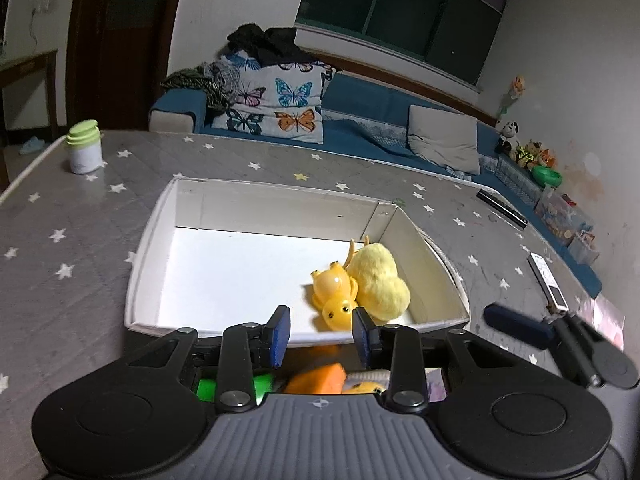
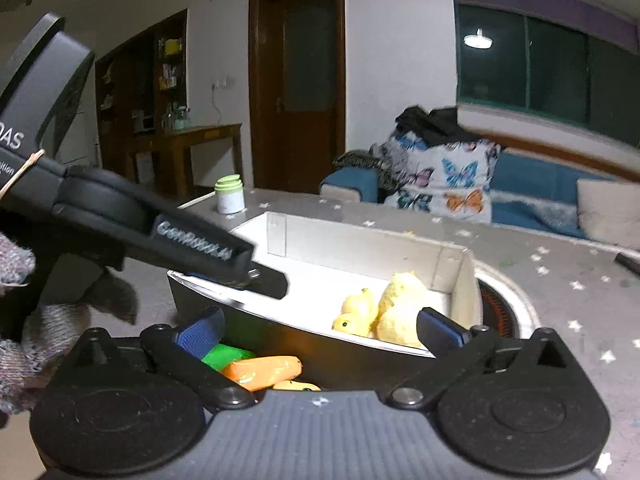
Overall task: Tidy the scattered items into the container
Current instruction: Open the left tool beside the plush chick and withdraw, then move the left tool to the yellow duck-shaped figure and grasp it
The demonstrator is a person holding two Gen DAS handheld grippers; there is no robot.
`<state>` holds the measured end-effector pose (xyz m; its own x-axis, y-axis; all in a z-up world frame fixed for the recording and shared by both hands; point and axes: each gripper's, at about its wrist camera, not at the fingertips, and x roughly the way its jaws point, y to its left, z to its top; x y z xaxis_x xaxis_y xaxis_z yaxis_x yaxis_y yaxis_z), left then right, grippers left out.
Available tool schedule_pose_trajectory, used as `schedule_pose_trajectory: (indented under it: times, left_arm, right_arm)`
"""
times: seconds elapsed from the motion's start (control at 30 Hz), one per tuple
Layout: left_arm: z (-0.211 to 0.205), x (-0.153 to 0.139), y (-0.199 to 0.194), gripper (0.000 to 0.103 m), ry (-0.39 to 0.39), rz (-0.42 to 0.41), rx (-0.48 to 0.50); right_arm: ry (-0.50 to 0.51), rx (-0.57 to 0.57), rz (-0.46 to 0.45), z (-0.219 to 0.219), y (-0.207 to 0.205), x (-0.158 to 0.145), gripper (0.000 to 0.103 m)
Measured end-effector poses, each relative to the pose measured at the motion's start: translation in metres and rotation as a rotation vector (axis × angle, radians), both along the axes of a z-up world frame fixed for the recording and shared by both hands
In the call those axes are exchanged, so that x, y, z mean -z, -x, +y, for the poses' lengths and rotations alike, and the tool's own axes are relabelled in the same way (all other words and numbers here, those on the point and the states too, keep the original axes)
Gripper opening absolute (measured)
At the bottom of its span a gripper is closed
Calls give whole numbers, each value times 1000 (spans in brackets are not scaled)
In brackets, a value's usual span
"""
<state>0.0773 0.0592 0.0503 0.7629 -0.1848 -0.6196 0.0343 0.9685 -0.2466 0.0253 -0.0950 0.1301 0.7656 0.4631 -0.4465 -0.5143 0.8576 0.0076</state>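
Observation:
A white open box point(image 1: 152, 248) stands on the grey star-patterned table point(image 1: 72, 248). In its right near corner lie a yellow plush toy point(image 1: 380, 280) and a yellow-orange plastic animal point(image 1: 336, 292). My left gripper point(image 1: 321, 334) hovers over the box's near wall, open, with nothing between its blue pads. My right gripper point(image 2: 322, 332) is wide open and empty just in front of the box point(image 2: 360, 236). On the table below it lie a green piece point(image 2: 224, 354), an orange carrot-like toy point(image 2: 264, 370) and a small yellow toy point(image 2: 296, 386). In the right wrist view the left gripper's finger point(image 2: 224, 256) reaches over the box's left rim.
A white jar with a green lid point(image 1: 84, 148) stands at the table's far left. A black bar point(image 1: 502, 208) and a white remote point(image 1: 546, 280) lie at the right. A round metal-rimmed disc point(image 2: 504, 312) sits beside the box. A blue sofa point(image 1: 360, 104) runs behind the table.

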Motion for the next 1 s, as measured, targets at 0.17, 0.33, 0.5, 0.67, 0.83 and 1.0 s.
schedule_pose_trajectory:
  times: [0.17,0.33,0.5,0.67,0.83,1.0]
  left_arm:
    - [3,1,20,37,-10,-14,-13]
    - [3,11,37,37,-25,-5,-21]
    - [2,19,47,37,-47,20,-1]
    - [-1,19,49,37,-75,28,36]
    - [-7,26,55,37,-79,45,74]
    - [-4,36,61,37,-59,75,87]
  right_arm:
    - [10,3,-26,-1,17,0,103]
    - [27,-13,15,-1,25,9,103]
    - [11,6,77,-8,27,25,103]
    - [8,28,95,-17,26,27,103]
    - [9,29,106,-18,27,28,103]
    - [36,16,104,-15,30,30,103]
